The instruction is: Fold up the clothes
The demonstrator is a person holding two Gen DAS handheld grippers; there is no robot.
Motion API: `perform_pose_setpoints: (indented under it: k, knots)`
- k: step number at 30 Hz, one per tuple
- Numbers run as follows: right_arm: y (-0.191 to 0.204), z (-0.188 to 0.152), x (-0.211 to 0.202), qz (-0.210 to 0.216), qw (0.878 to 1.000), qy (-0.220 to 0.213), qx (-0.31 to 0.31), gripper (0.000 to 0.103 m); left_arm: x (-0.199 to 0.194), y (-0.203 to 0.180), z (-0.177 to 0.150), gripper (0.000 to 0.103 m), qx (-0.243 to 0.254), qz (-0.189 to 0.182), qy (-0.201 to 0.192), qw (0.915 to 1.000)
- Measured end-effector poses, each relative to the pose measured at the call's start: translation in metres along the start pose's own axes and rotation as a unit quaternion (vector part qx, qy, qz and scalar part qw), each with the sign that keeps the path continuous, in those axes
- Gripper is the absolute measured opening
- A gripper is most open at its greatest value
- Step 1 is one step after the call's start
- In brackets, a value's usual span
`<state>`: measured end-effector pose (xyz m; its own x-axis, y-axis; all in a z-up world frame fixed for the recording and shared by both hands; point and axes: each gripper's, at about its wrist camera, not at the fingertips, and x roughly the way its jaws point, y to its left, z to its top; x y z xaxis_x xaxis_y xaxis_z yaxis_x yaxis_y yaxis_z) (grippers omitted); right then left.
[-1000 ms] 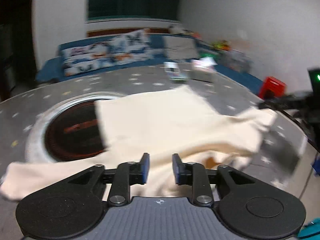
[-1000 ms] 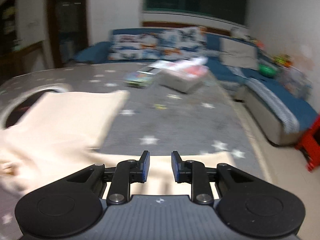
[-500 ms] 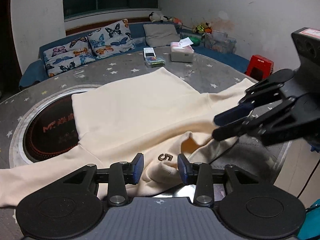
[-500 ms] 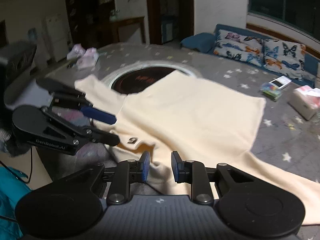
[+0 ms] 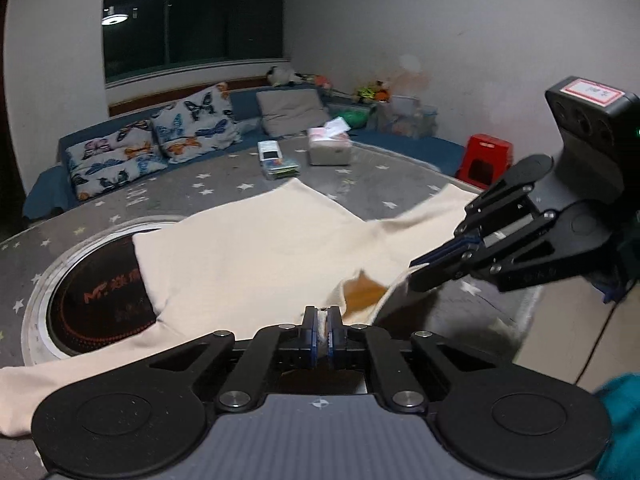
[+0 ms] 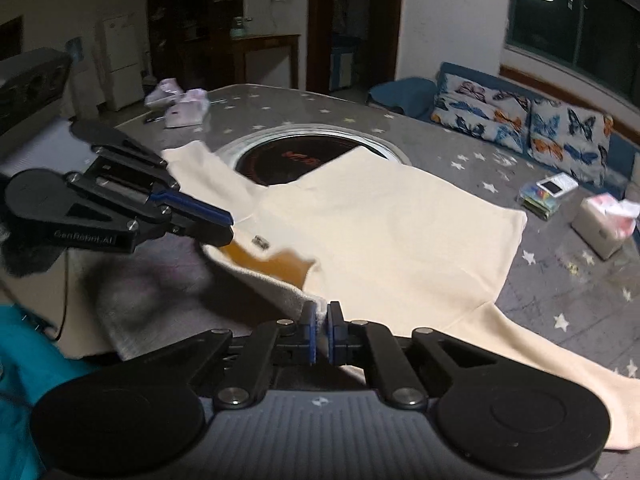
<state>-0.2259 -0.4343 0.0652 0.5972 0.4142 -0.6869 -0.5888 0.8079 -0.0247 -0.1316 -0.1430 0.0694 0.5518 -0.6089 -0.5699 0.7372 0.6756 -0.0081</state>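
A cream long-sleeved shirt (image 5: 256,248) lies spread over the grey star-patterned table (image 5: 360,176), neck opening toward me; it also shows in the right wrist view (image 6: 384,224). My left gripper (image 5: 322,320) is shut on the shirt's near edge left of the collar. My right gripper (image 6: 320,316) is shut on the near edge at the other side of the collar. Each gripper shows in the other's view: the right (image 5: 424,268), the left (image 6: 216,228). The orange inside of the collar (image 6: 280,264) lies between them.
A round dark inset (image 5: 96,300) in the table lies partly under the shirt. A tissue box (image 5: 330,150) and a small stack of cards (image 5: 276,164) sit at the far side. A blue sofa with butterfly cushions (image 5: 152,144) stands behind. A red stool (image 5: 484,156) is at right.
Both grippers have moved onto the shirt's near edge and closed on it; half a second ago both were open above the cloth. The collar edge is now slightly lifted.
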Motion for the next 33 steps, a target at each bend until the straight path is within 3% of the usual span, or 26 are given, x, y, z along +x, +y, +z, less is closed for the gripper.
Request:
perform_pose_setpoints:
  k: [8,12,16,22,28,33]
  knots:
    - [0.013,-0.025,0.010,0.044,0.997,0.061,-0.006,0.007,0.007,0.000,-0.020,0.005,0.004,-0.036,0.062,0.9974]
    - [0.004,-0.014,0.001,0.044,0.998,0.043,-0.002,0.007,-0.004,0.009,-0.010,0.007,0.006,-0.035,0.035,0.9988]
    - [-0.007,-0.001,0.005,0.025,0.999,0.019,0.010,0.008,0.007,0.019,0.004,0.007,-0.022,-0.020,0.018,0.9994]
    - [-0.008,0.001,0.037,0.031,0.999,0.023,0.020,0.008,0.050,0.018,0.003,0.007,-0.057,-0.021,0.043,0.9972]
    - [0.005,-0.010,0.045,0.060,0.997,0.038,0.011,0.012,0.063,0.010,-0.010,0.007,-0.052,-0.038,0.069,0.9955]
    - [-0.017,-0.003,0.029,0.021,0.999,0.011,0.029,0.013,0.063,0.010,-0.009,0.007,-0.050,-0.041,0.069,0.9955]
